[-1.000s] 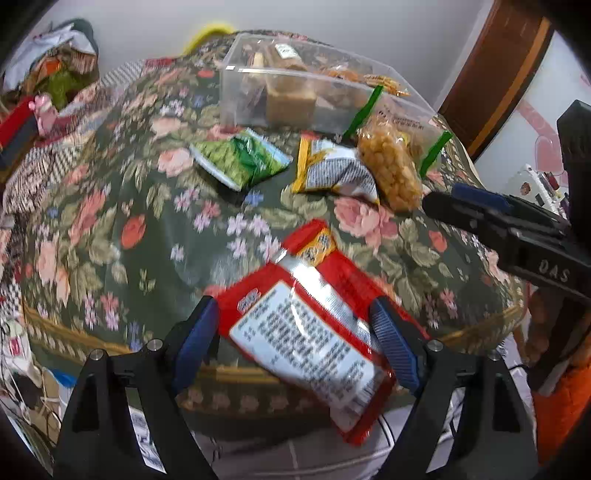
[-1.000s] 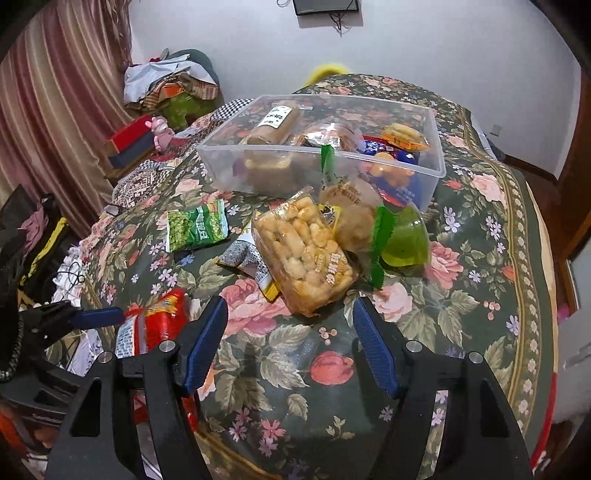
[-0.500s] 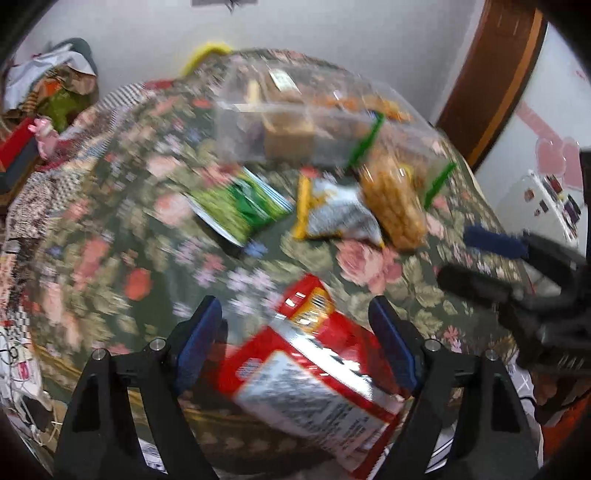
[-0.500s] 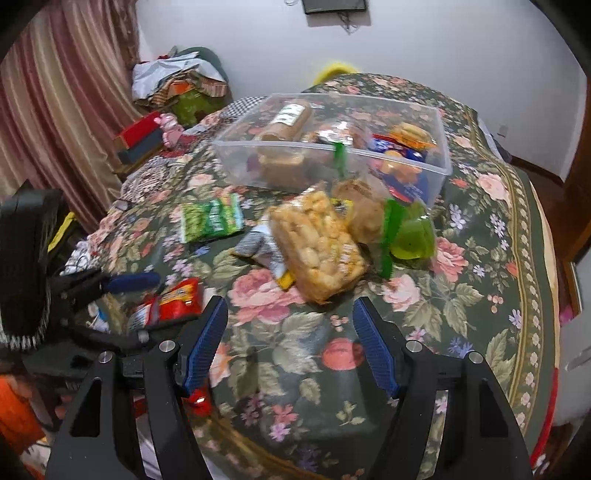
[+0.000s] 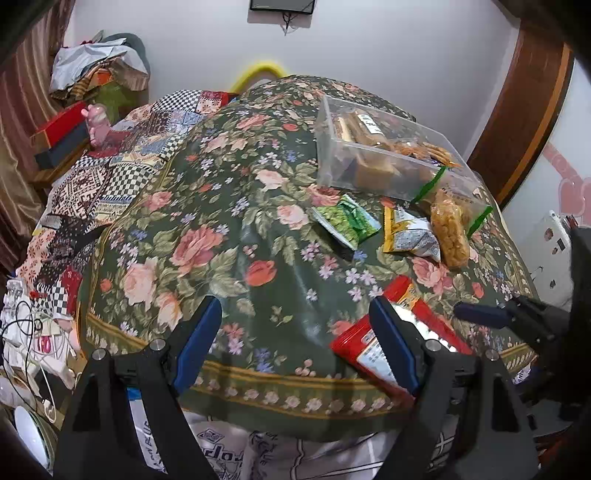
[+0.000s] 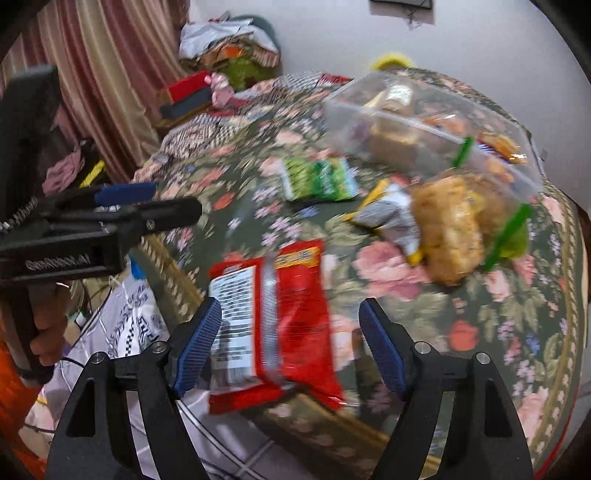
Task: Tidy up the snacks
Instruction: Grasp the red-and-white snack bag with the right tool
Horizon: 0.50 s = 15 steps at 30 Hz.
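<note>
Right gripper point(image 6: 290, 341): fingers spread, released, red snack packet point(image 6: 275, 325) lying between them at the edge of the floral tablecloth point(image 6: 498, 317). Left gripper point(image 5: 295, 341): fingers apart, gripping nothing, packet just beside its right finger. Clear container point(image 5: 384, 158) farther back holds snacks.

a pale wall point(image 5: 369, 48) closes the far side, with a dark screen point(image 5: 282, 4) mounted high on it and a cord hanging below. a brown wooden door frame point(image 5: 524, 122) curves up on the right. striped pinkish curtains point(image 6: 103, 74) hang on the left. the tabletop point(image 5: 221, 221) wears a dark green floral cloth; beside it lies a checkered patchwork quilt point(image 5: 147, 140). a pile of clothes point(image 5: 99, 66) sits in the far corner, by a red box point(image 5: 59, 123).
</note>
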{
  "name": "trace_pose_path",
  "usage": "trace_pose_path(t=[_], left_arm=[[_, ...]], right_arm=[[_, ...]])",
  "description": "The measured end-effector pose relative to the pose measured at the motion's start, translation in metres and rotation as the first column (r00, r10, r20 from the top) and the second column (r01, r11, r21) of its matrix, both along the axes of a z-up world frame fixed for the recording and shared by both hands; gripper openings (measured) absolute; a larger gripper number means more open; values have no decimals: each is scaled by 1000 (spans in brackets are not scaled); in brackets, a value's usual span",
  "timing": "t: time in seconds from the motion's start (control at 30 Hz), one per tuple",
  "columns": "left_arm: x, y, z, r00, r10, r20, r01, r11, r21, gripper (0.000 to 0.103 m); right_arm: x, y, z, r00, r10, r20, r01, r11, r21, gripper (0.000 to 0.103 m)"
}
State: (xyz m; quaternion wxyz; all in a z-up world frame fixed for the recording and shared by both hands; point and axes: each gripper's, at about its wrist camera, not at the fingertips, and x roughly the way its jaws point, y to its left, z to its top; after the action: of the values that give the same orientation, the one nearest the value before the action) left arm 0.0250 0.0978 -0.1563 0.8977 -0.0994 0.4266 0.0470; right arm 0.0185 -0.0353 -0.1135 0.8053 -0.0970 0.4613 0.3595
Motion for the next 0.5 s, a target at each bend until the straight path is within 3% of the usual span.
trace_pose_path(t=[0.13,0.43,0.5], left_arm=[[-6,6,-5,1000,4,-6,-4,1000,-22,83],[-4,-2,-12,1000,-13,-25,13,999,-29,83],[-3,-5,-12,999,-19,-27,18,1000,-24,83]], right_arm=[[-3,17,-12,999,17,-29,-18,999,-36,78],[-2,27,-25,1000,27,3,-26,994,-109,80],[-1,26,-24,1000,24,15,-23,995,-102,71]])
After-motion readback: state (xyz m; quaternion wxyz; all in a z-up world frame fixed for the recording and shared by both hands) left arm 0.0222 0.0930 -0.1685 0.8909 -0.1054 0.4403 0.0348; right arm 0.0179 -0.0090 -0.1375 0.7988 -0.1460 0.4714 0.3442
